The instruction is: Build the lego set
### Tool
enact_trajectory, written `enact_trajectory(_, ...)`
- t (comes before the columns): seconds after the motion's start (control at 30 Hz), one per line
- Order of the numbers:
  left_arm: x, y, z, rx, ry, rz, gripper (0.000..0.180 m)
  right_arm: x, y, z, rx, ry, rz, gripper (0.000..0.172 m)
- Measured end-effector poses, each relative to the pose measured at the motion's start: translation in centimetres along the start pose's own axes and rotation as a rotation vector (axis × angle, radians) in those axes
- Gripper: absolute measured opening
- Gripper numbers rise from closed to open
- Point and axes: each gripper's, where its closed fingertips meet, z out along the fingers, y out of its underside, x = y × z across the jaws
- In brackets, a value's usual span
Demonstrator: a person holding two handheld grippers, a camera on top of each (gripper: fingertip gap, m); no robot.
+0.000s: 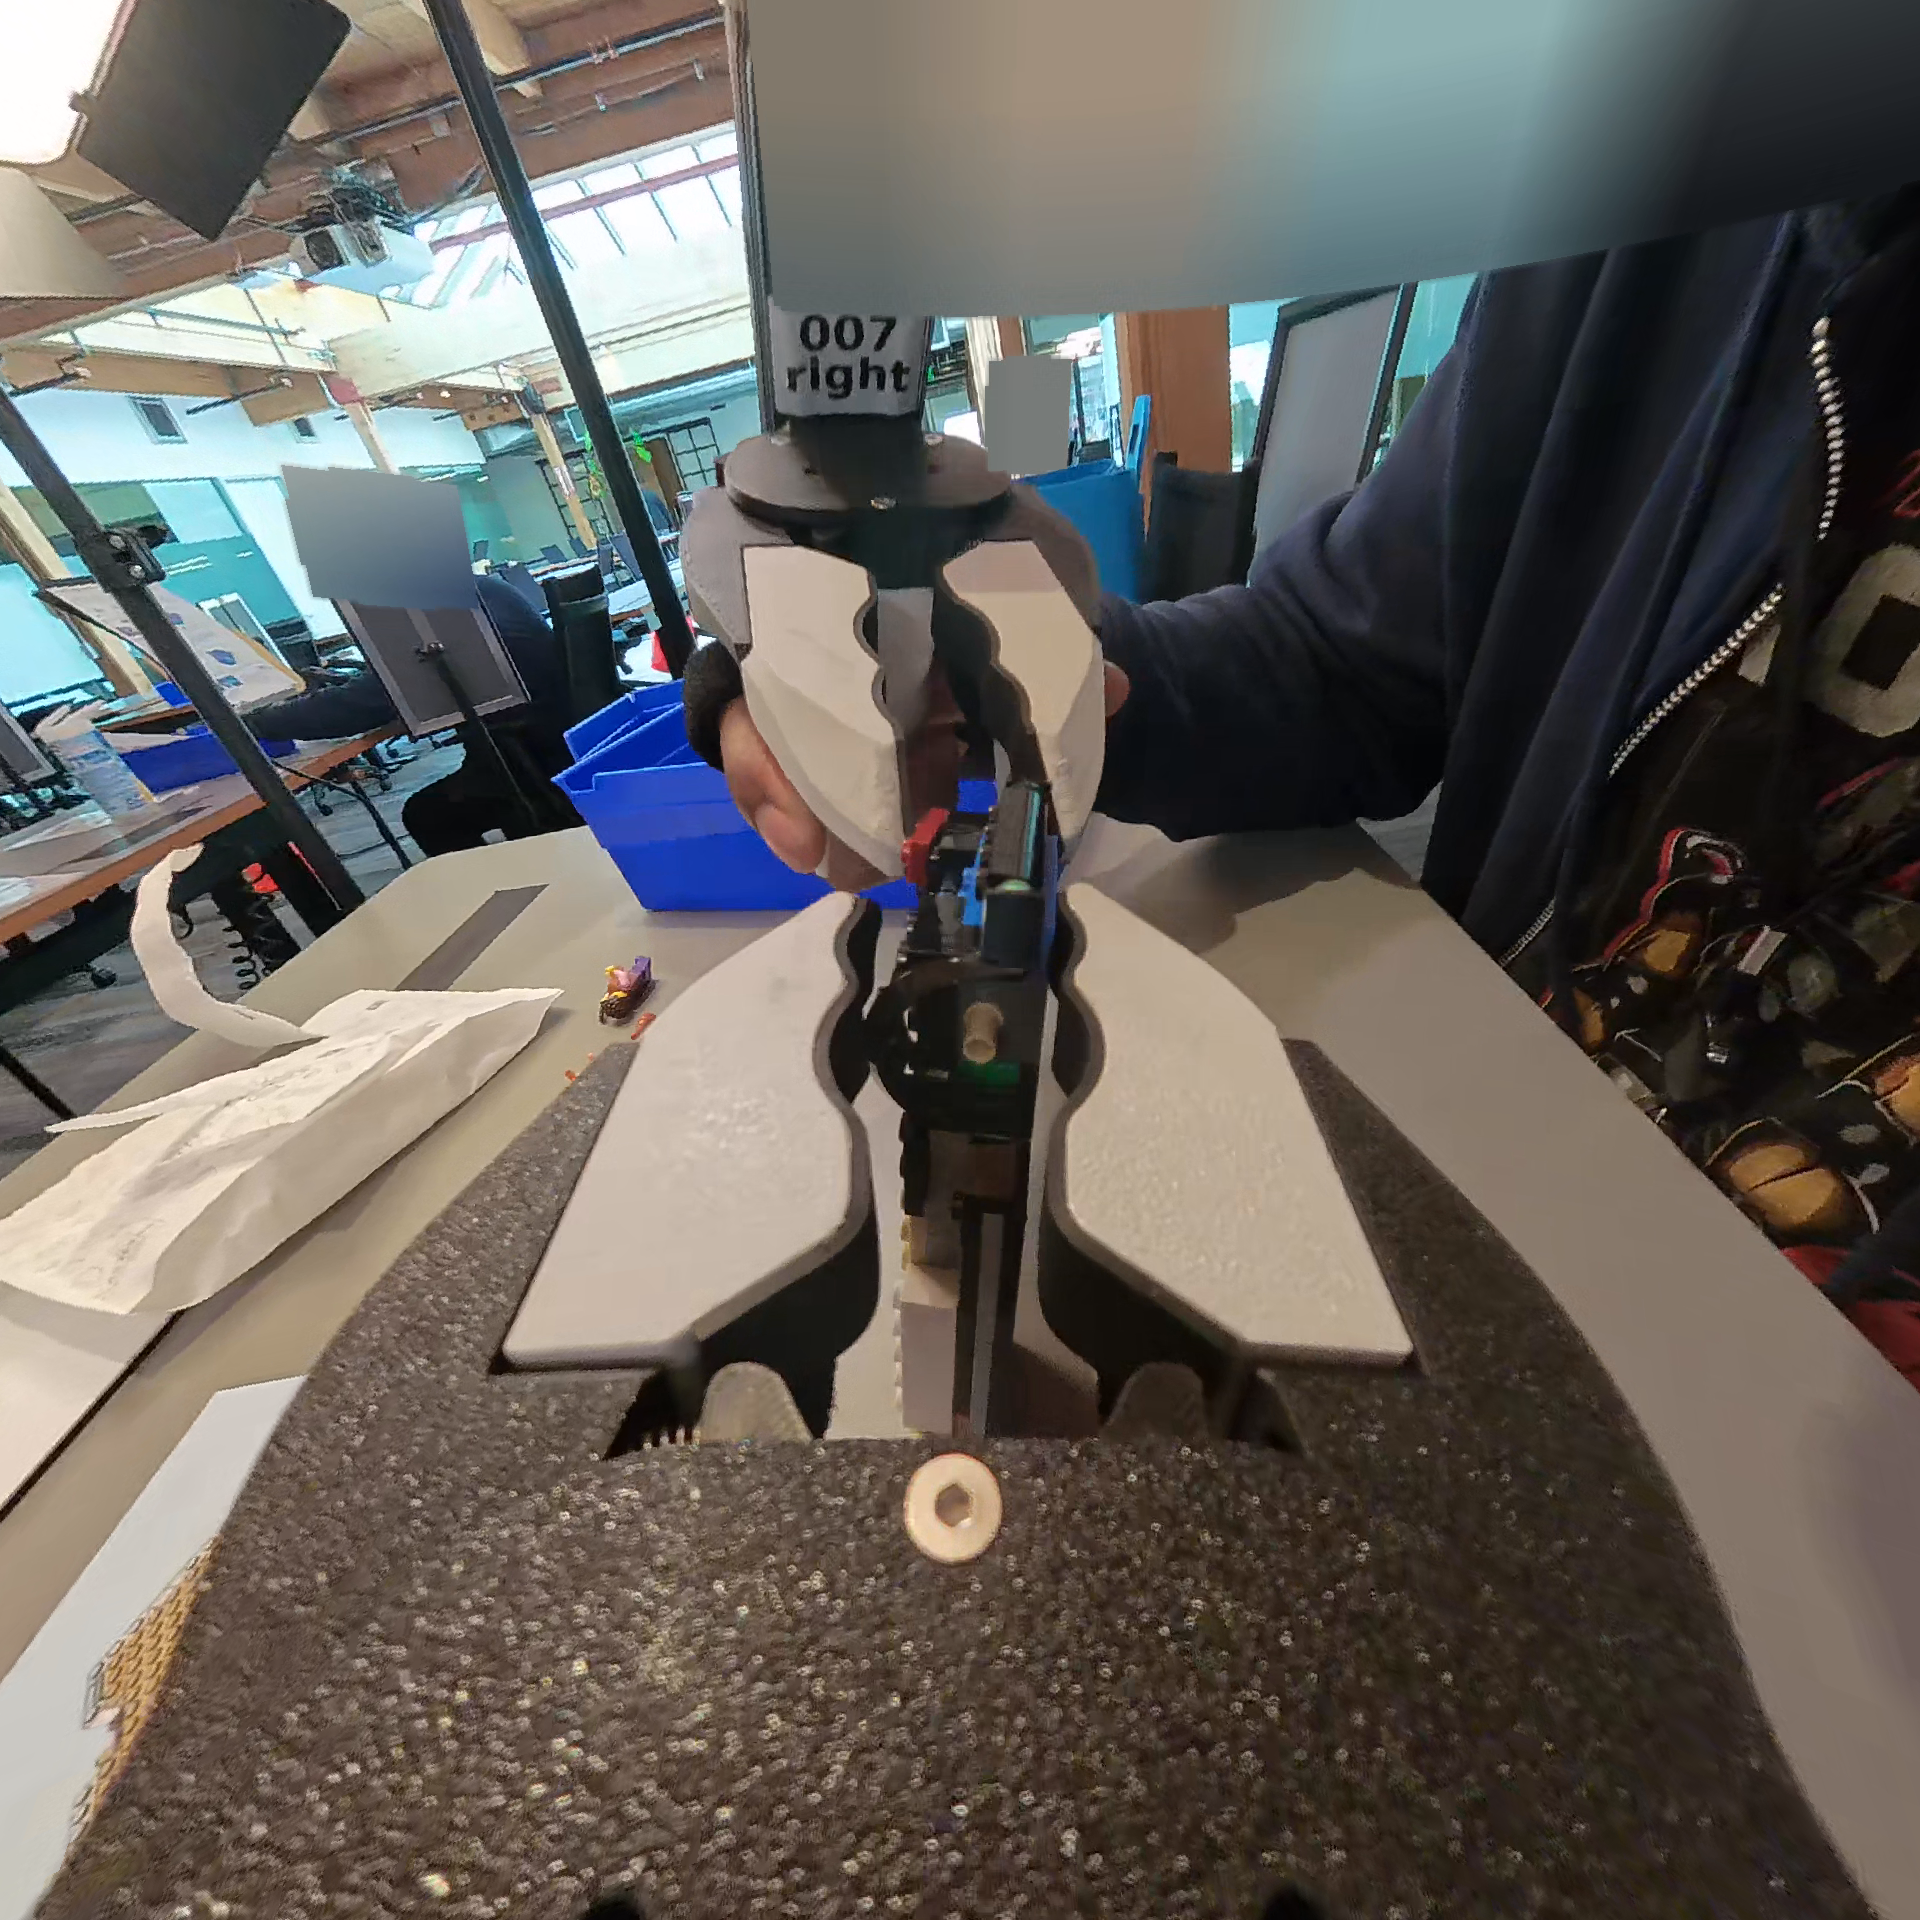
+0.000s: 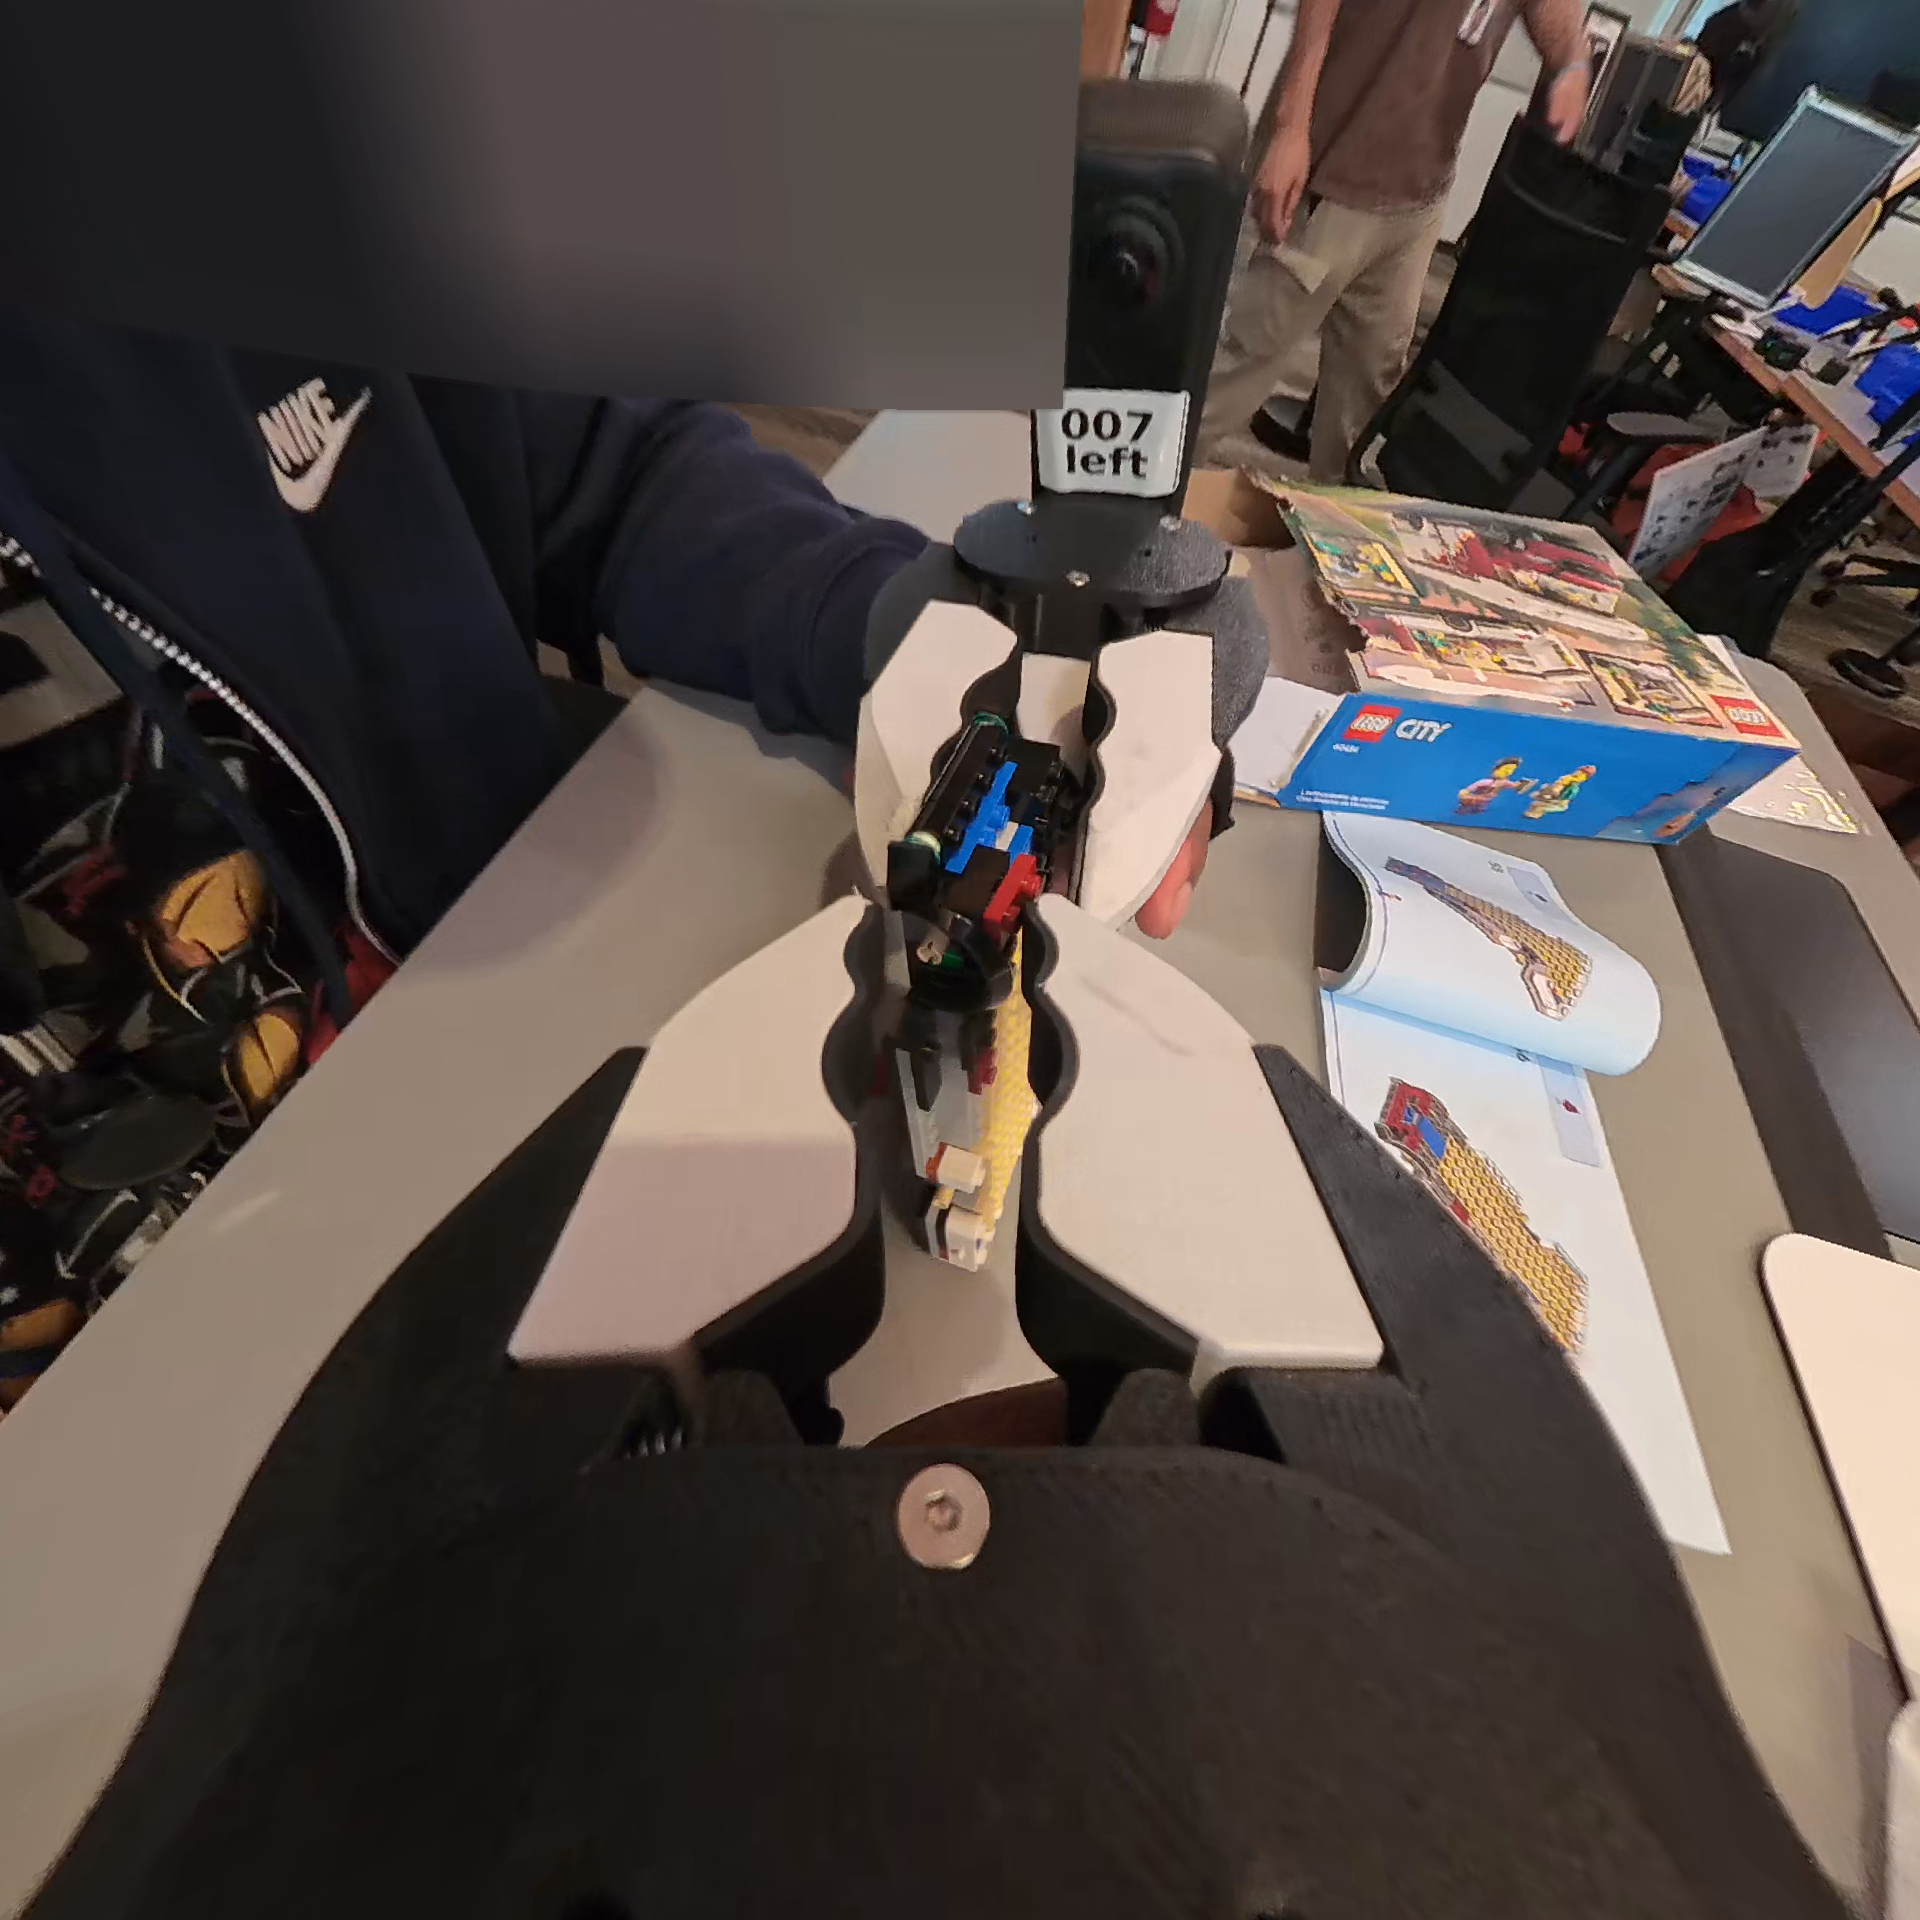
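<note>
White label coming up on the black post of the right gripper, far centre: bold black digits over one short word, perfectly legible. Its twin, a second white label, sits on the post of the left gripper. On the left, a white brand logo shows on the dark hoodie's chest. Far right, the blue box has a red square logo and white lettering on its near side. Beside it, the open booklet has print too small to read. The white paper bag, near left, shows only faint print.
</note>
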Motion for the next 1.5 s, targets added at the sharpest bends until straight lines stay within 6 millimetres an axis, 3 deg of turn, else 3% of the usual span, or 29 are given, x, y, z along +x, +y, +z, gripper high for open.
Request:
enact_trajectory(0.5, 1.2, -0.2, 0.1, -0.010, 0.070, 0.022, 0.032, -1.2, 0.2, 0.3, -0.079, -0.006, -0.094, 0.024)
enact_trajectory(0.97, 1.7, -0.1, 0.3, -0.051, 0.119, 0.009, 0.032, -1.6, 0.5, 0.3, -0.217, 0.082, -0.319, 0.027)
enact_trajectory(1.5, 1.3, 0.0, 0.5, -0.075, 0.064, 0.091, 0.031, -1.1, 0.5, 0.3, -0.215, 0.107, -0.286, 0.021)
